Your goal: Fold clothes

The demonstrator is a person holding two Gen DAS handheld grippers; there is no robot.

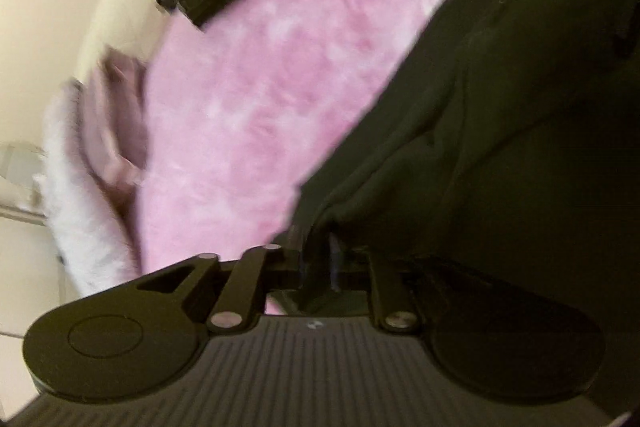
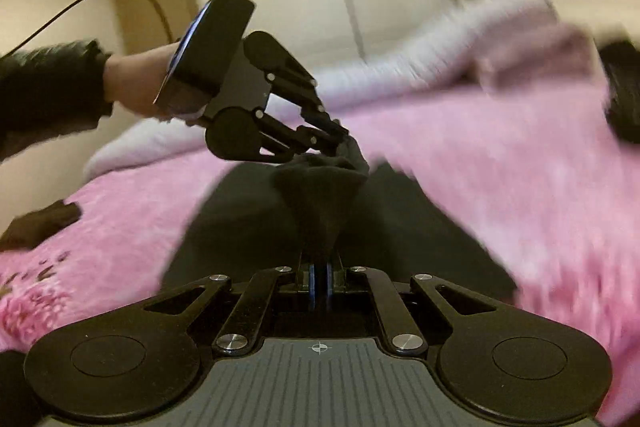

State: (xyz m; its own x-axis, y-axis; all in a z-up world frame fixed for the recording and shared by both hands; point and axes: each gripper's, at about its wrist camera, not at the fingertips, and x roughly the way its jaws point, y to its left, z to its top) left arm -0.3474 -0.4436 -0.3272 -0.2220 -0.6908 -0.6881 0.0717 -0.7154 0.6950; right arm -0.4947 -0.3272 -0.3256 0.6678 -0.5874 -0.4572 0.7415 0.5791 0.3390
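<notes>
Pink fleece bedding point(image 2: 500, 167) spreads beneath us, with our black garment point(image 2: 256, 219) at its centre. Our right gripper point(image 2: 319, 269) pinches a raised fold at 6 o'clock; our left gripper point(image 2: 340, 143) clamps the same ridge at 12 o'clock.

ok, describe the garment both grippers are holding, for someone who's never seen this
Start at the pink fuzzy blanket covering the bed. The black garment lies across its middle, pinched by both grippers' fingers. Unlike the small brown piece at the blanket's edge, it is large and partly lifted.
</notes>
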